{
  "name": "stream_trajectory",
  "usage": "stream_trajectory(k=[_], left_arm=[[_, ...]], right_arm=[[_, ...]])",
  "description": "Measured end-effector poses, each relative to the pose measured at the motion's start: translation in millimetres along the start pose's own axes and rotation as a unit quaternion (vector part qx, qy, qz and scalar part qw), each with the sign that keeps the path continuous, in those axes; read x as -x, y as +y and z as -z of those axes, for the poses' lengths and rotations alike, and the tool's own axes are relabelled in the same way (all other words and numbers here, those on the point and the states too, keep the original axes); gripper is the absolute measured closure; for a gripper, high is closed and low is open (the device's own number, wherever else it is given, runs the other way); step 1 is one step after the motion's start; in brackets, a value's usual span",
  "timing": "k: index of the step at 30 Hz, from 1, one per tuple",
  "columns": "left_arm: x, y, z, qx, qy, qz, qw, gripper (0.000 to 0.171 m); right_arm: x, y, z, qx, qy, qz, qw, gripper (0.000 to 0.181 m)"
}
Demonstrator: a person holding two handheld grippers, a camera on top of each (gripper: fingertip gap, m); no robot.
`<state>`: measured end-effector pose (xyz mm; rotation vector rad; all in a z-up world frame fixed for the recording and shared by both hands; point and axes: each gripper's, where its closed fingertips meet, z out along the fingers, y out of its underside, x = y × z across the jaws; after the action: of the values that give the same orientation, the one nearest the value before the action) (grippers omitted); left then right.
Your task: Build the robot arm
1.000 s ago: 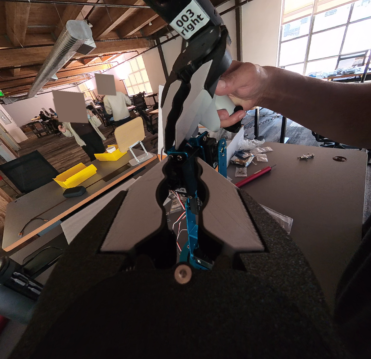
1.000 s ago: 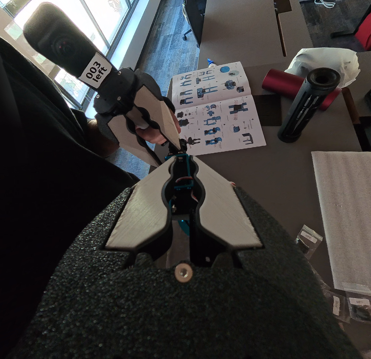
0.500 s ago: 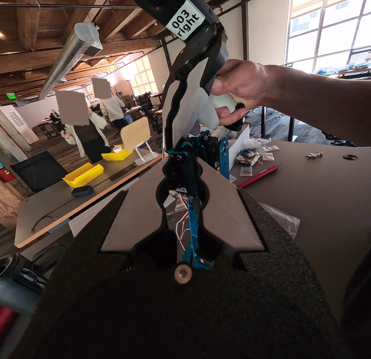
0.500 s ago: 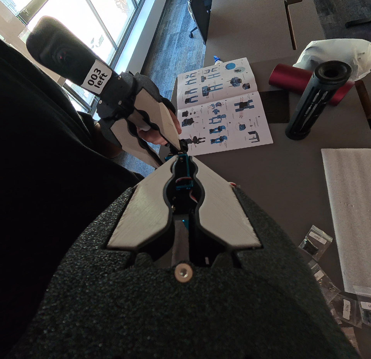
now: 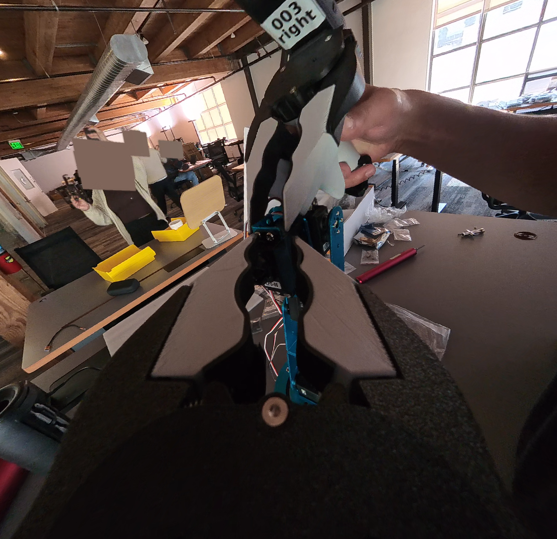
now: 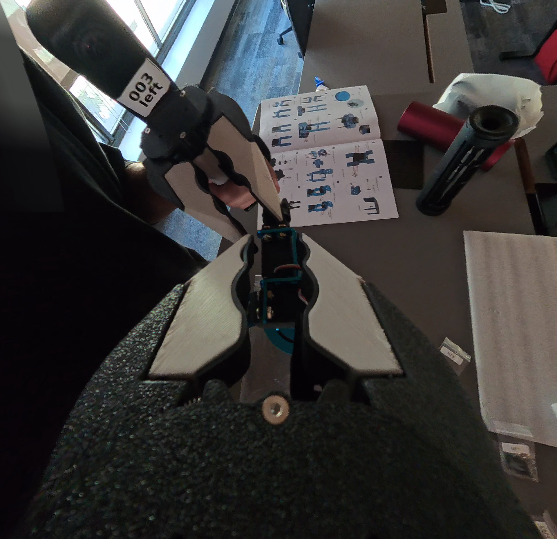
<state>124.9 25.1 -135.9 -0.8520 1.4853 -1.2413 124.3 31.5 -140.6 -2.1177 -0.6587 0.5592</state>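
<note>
Fingers (image 5: pixel 337 313) of left gripper (image 5: pixel 272 247) clenched on blue servo-bracket assembly (image 5: pixel 289 337), frame centre, gripping black servo body. Right gripper (image 6: pixel 275 244) likewise clamped on same assembly (image 6: pixel 278 283) from above, tips meeting left gripper's at top bracket. Held aloft between both, apparently to steady opposite ends, clear of desk (image 5: pixel 452 298). Lower right of frame: red screwdriver (image 5: pixel 388 265), small parts bags (image 5: pixel 401 232). Right view, upper centre: open instruction booklet (image 6: pixel 325 156), black cylinder (image 6: pixel 464 162).
</note>
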Motion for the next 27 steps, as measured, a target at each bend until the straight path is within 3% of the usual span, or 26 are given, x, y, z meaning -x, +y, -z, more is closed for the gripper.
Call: stream_trajectory(k=[27], left_arm=[[-0.8, -0.8, -2.2, -0.028, 0.002, -0.014, 1.0, 0.156]], right_arm=[[-0.8, 0.3, 1.1, 0.01, -0.052, -0.033, 0.998, 0.16]])
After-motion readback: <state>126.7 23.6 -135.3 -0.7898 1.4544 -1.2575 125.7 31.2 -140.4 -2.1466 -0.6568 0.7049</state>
